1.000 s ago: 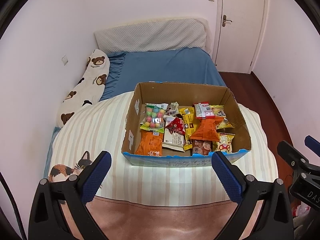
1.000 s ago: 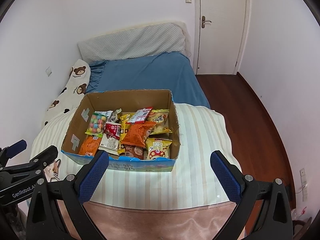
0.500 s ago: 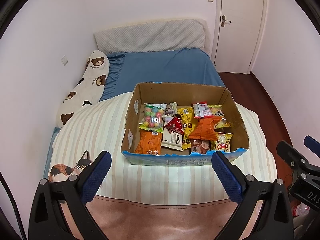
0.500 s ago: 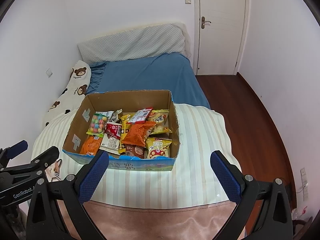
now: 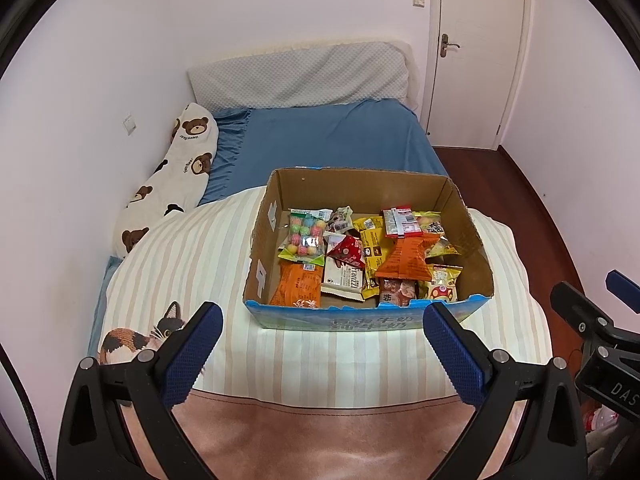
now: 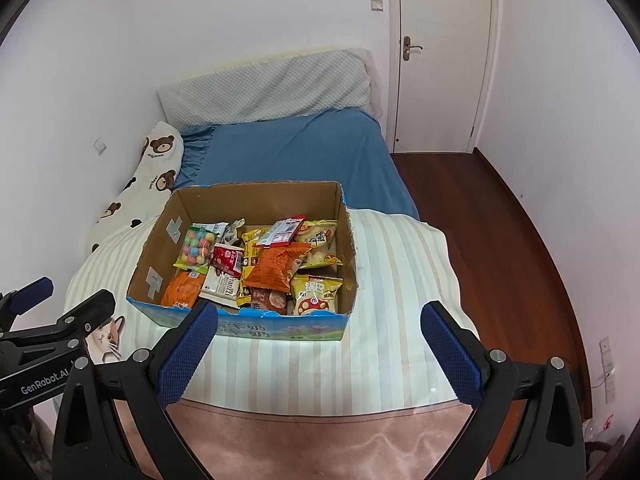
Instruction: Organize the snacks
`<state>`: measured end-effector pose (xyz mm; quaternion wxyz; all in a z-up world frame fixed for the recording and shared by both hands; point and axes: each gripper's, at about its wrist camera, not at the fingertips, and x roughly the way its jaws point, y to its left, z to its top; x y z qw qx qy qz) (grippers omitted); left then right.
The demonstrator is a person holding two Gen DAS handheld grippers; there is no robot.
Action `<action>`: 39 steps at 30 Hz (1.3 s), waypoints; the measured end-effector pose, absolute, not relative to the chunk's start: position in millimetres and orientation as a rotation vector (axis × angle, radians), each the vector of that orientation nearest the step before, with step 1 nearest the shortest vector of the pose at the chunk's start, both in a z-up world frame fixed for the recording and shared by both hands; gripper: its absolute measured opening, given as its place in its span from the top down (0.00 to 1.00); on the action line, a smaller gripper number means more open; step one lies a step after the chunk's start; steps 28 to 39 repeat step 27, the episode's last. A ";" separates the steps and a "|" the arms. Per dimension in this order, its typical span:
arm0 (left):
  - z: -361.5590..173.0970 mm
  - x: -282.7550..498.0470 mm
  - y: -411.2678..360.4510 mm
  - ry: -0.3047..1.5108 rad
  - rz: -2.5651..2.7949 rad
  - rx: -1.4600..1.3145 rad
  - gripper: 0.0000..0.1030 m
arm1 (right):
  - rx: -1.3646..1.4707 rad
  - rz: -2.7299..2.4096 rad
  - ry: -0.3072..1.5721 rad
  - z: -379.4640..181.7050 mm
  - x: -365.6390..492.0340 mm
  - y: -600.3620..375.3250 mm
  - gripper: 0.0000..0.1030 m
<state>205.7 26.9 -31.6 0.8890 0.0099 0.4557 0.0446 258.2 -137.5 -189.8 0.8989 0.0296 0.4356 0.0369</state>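
Both the left tool (image 5: 322, 346) and the right tool (image 6: 319, 343) are hovering released short of the cardboard box (image 5: 264, 240) on the striped quilt (image 5: 192, 256), where light, crinkly, slippery snack packets (image 5: 402, 258) are lying, probably best pinched at a sealed edge.

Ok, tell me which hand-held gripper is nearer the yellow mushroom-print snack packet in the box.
Right. The right hand-held gripper hangs open just short of the box's front wall, almost in line with the yellow mushroom-print snack packet. The left hand-held gripper, also open, sits further toward the box's left side.
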 end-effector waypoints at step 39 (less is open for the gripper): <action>-24.2 195.3 24.6 0.918 0.097 0.032 0.00 | 0.061 0.087 0.890 -184.0 250.1 -143.3 0.00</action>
